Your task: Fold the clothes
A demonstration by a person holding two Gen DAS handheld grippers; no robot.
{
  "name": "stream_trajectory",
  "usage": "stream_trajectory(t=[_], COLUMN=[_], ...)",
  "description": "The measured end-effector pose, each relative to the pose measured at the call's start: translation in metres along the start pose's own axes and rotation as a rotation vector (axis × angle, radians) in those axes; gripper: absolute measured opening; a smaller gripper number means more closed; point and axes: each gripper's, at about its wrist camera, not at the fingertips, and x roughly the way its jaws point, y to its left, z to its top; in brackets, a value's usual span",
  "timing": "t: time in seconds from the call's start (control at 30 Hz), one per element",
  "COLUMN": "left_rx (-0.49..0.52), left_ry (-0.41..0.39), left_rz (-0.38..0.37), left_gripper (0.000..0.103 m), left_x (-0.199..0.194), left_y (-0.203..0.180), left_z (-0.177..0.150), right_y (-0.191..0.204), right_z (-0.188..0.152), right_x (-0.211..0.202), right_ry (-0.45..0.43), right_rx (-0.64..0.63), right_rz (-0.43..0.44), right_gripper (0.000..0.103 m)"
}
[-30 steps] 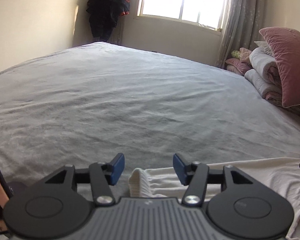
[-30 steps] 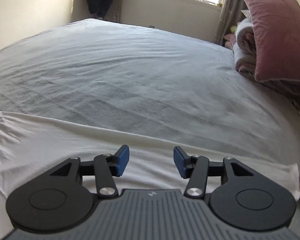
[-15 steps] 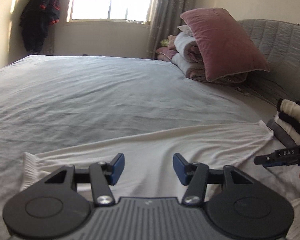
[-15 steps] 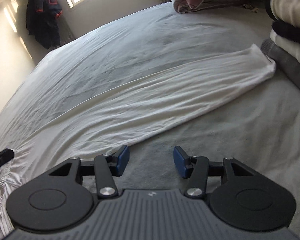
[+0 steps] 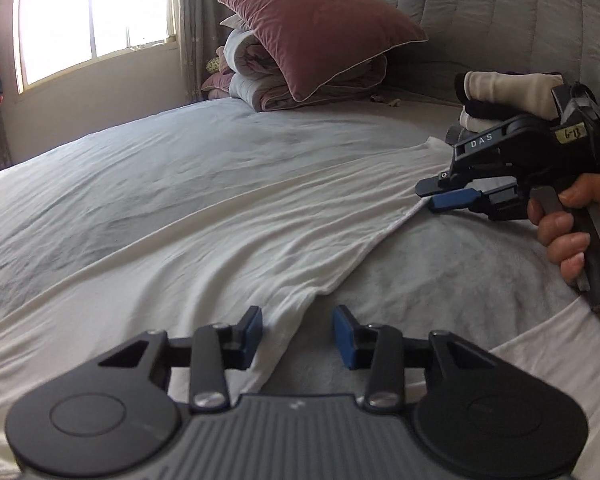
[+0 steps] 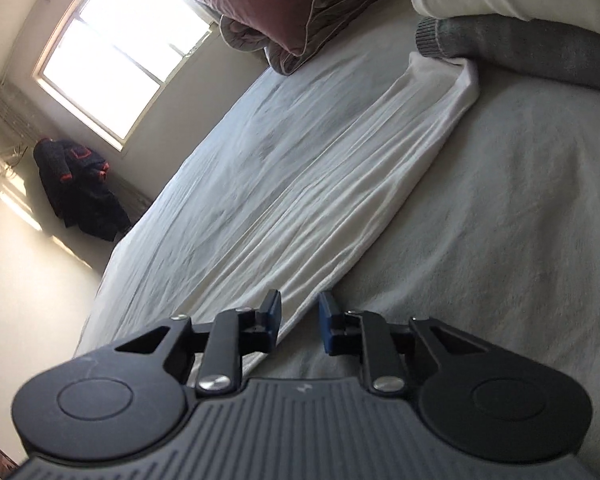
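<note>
A white garment (image 5: 204, 240) lies flat and stretched out in a long strip across the grey bed (image 5: 460, 272). My left gripper (image 5: 298, 334) is low over the garment's near edge. Its jaws are closing, with the cloth's hem between the blue pads and a gap still on either side. Further along the same edge a hand (image 5: 568, 228) holds my right gripper (image 5: 440, 196), rolled onto its side. In the right wrist view the right gripper (image 6: 300, 316) is closing too, and the garment's (image 6: 320, 176) edge runs between its pads.
A stack of folded clothes (image 5: 504, 92) sits at the garment's far end, against the grey padded headboard (image 5: 500, 20). A pink pillow (image 5: 316, 28) rests on a rolled duvet (image 5: 260, 84) near the window (image 5: 96, 16). A dark jacket (image 6: 76, 188) hangs in the corner.
Both grippers have swung from the garment's ends to its near long edge and come lower. The right one has rolled onto its side. Both pairs of jaws have narrowed around the hem.
</note>
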Motion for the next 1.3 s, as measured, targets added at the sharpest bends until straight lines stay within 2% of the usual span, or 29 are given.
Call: stream_trajectory(t=[0.13,0.17,0.2,0.23,0.27,0.43,0.53,0.6,0.67,0.73,0.77,0.8,0.83,0.87,1.13,1.3], left_rx=[0.016,0.018,0.018,0.014,0.009,-0.023,0.0,0.004,0.004,-0.013,-0.035,-0.06,-0.084,-0.102,-0.21,-0.321], left_ry=[0.004,0.005,0.007,0.009,0.01,0.007,0.038,0.039,0.036,0.034,0.035,0.039,0.043,0.05,0.077,0.022], left_rz=[-0.006,-0.011,-0.01,-0.007,-0.004,-0.079,-0.128,-0.126,-0.118,-0.109,-0.11,-0.113,-0.117,-0.115,0.002,0.077], left_gripper=[0.03,0.023,0.01,0.003,0.001,0.0,0.001,0.003,0.007,0.024,0.042,0.048,0.048,0.049,0.055,0.056], left_x=[0.003,0.004,0.004,0.005,0.005,0.0,0.003,0.004,0.004,0.001,-0.001,-0.003,-0.006,-0.009,-0.04,-0.074], left_y=[-0.002,-0.003,-0.003,-0.002,-0.001,0.008,0.009,0.008,0.007,0.009,0.012,0.015,0.019,0.021,0.057,0.089], left_z=[0.001,0.001,0.001,0.001,0.001,0.001,0.001,0.0,0.0,0.001,0.001,0.001,0.001,0.001,-0.007,-0.027], right_y=[0.002,0.004,0.006,0.007,0.008,0.016,0.017,0.017,0.018,0.017,0.017,0.015,0.013,0.011,0.001,0.012], right_z=[0.002,0.002,0.001,0.001,0.0,-0.006,-0.011,-0.011,-0.008,-0.005,-0.003,-0.001,0.001,0.003,0.01,-0.008], right_x=[0.003,0.003,0.003,0.003,0.003,-0.006,-0.006,-0.003,-0.003,-0.007,-0.01,-0.015,-0.021,-0.027,-0.075,-0.102], right_ry=[-0.026,-0.031,-0.035,-0.038,-0.041,-0.093,-0.109,-0.103,-0.093,-0.088,-0.087,-0.089,-0.094,-0.098,-0.104,-0.087], right_rx=[0.011,0.006,-0.004,-0.018,-0.033,-0.116,-0.169,-0.189,-0.193,-0.188,-0.182,-0.17,-0.155,-0.14,-0.079,-0.112], right_rz=[-0.022,-0.033,-0.05,-0.072,-0.092,-0.179,-0.219,-0.225,-0.207,-0.203,-0.204,-0.203,-0.199,-0.199,-0.214,-0.186], right_gripper=[0.018,0.016,0.013,0.005,0.0,0.0,0.0,0.0,0.013,0.017,0.024,0.031,0.043,0.044,0.045,0.046])
